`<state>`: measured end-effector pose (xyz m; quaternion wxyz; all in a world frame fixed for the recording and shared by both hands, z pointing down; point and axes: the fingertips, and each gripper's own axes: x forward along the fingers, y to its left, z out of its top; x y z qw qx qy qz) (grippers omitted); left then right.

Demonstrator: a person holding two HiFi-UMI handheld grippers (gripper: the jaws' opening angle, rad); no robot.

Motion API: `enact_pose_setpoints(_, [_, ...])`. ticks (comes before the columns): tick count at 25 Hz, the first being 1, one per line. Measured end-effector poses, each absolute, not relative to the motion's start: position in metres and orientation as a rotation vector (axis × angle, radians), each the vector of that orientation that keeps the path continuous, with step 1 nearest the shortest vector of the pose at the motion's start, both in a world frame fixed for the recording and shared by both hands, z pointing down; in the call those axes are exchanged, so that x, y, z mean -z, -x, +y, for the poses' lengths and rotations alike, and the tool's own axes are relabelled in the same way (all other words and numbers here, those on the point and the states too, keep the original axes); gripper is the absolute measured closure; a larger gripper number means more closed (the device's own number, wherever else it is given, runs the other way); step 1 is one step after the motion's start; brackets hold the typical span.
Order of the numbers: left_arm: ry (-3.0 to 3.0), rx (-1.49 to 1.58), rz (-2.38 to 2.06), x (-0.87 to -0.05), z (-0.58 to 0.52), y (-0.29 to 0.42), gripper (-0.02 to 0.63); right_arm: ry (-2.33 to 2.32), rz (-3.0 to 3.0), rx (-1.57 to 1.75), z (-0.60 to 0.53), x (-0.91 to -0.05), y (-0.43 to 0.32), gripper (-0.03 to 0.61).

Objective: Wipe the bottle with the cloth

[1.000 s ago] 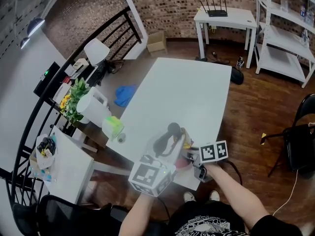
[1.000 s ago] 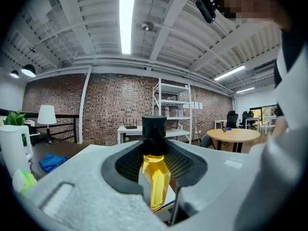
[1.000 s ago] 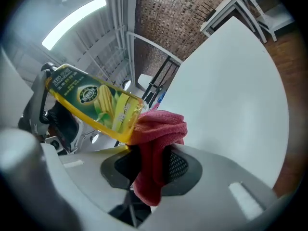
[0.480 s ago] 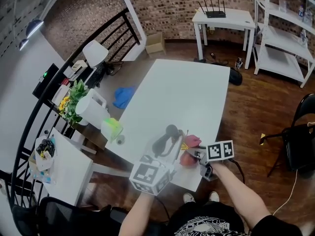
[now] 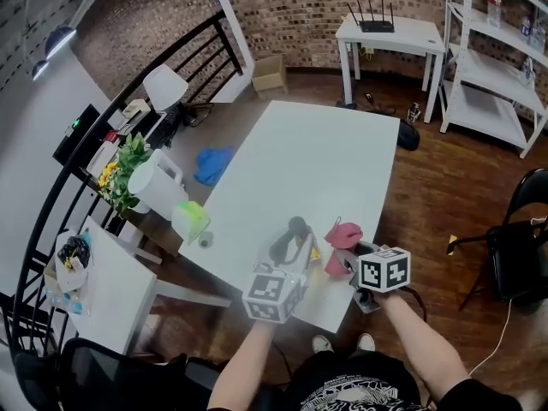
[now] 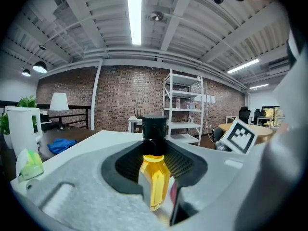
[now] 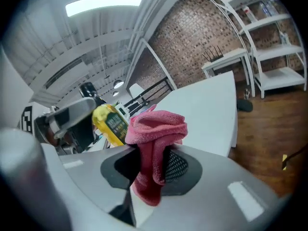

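Bottle (image 6: 154, 177) near cloth (image 7: 156, 129) (each in jaws)

I see the bottle (image 5: 296, 228) between the jaws of my left hand-held gripper (image 5: 292, 248), over the tabletop's (image 5: 317, 157) near edge. The cloth (image 5: 343, 235) sits in my right hand-held gripper (image 5: 344, 262), just right of the bottle.

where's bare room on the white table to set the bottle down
The white table is bare from the bottle and pink cloth out to its far edge, the one toward the small white desk. It is crowded only at the near end, where the left gripper holds the bottle and the right gripper holds the cloth beside it.
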<state>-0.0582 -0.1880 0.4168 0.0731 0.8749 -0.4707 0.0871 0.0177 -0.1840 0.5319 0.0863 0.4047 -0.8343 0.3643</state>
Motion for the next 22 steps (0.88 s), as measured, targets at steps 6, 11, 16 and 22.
enact_pose_setpoints(6, [-2.564,-0.28,-1.443,-0.452,-0.19,0.055,0.48,-1.264,-2.521,-0.754,-0.18,-0.497,-0.018,0.482])
enact_pose_setpoints(11, [-2.593,-0.27,-1.452,-0.452,-0.191,0.052,0.48,-1.292,-2.522,-0.575,-0.176,-0.483,-0.013,0.48])
enact_pose_setpoints(16, [-2.598,-0.249,-1.441,-0.452,-0.191,0.051,0.479,-1.321,-2.535,-0.461,-0.175,-0.467,-0.008,0.48])
enact_pose_setpoints(22, [-2.587,-0.197,-1.436,-0.45,-0.187,0.052,0.46,-1.325,-2.545,-0.407,-0.174,-0.458,-0.003,0.48])
